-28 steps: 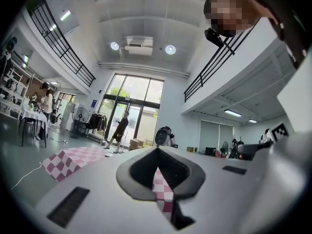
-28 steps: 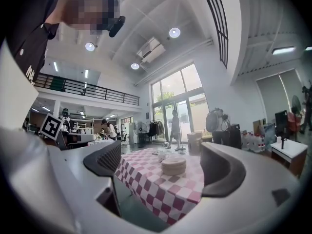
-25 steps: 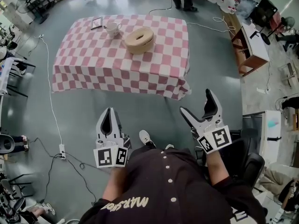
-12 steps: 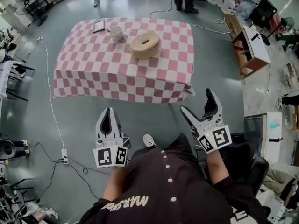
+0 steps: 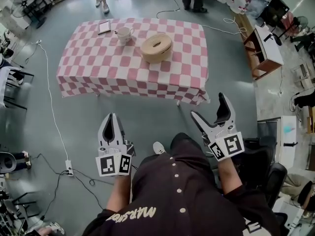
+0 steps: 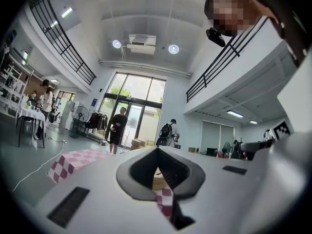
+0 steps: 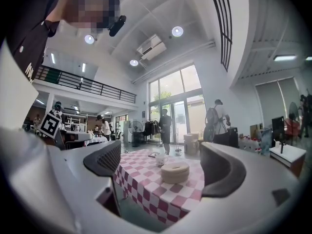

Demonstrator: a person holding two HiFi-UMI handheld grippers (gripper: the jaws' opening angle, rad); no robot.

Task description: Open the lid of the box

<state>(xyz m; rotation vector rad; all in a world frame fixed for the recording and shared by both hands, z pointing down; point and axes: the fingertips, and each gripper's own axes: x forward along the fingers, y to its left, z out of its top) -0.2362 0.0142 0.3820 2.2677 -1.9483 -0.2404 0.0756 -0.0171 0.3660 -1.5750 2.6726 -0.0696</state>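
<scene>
A pink-and-white checked cloth [image 5: 98, 68] is draped over the surface. On it, a white cup [image 5: 124, 34] is set near a flat dark-framed item [image 5: 104, 27]. A power strip [image 5: 69, 170] is seen on the grey floor [image 5: 147, 122].

The table [image 5: 123, 68] is well ahead of me. On it the box [image 5: 156, 48] sits mid-tabletop, cup [image 5: 124, 34] left of it, nearer the far edge.

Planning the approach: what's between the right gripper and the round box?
Head view: from right gripper to round box, only grey floor, then bare checkered tablecloth. Right gripper view agrees.
</scene>
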